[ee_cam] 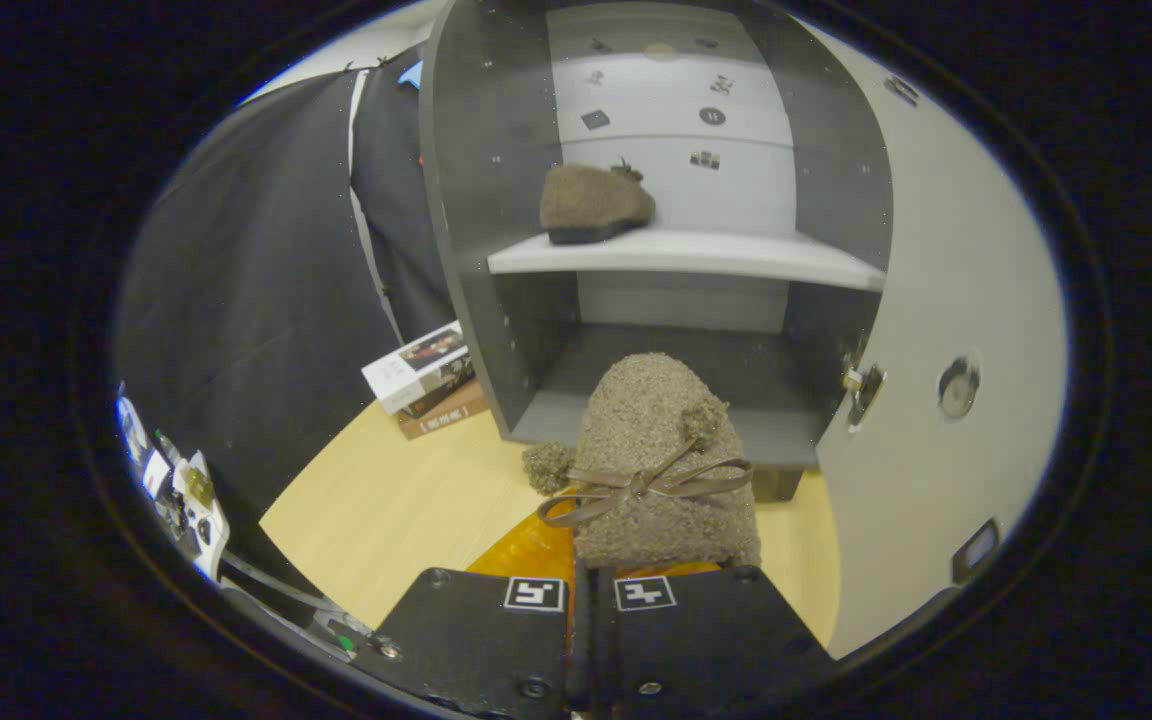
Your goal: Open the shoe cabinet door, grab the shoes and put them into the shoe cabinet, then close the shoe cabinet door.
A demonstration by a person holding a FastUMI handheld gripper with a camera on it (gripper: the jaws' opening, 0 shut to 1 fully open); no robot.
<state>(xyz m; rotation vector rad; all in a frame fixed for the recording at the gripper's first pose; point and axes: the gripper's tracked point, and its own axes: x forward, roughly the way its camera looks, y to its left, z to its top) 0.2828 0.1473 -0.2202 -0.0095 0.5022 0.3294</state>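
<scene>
The hand-held gripper [591,590] is seen with its two fingers drawn close together, only a thin slit being left between them. A fuzzy brown shoe [661,470] is held at its heel end between the fingers, both of which appear to be pressed on it; the toe is pointed toward twelve o'clock, away from the fingers. A brown ribbon bow [651,485] is tied across the shoe's top, and two small pompoms are attached — one at about ten o'clock from the bow, one at about one o'clock.

The shoe cabinet [481,250] is found beyond the fingers at twelve o'clock, with its interior exposed. The toe of the held shoe is placed at the front edge of the lower compartment; whether it is touching the cabinet floor cannot be told. On the pale shelf [696,255] above, a second shoe [594,203] of the same fuzzy material is set on its sole, near the shelf's left end.

The cabinet door [946,330] is swung open at about three o'clock from the held shoe, a round recess being visible on its face. At about ten o'clock from the shoe, beside the cabinet's left wall, a stack of flat boxes [426,378] is laid on the wooden tabletop [386,510].
</scene>
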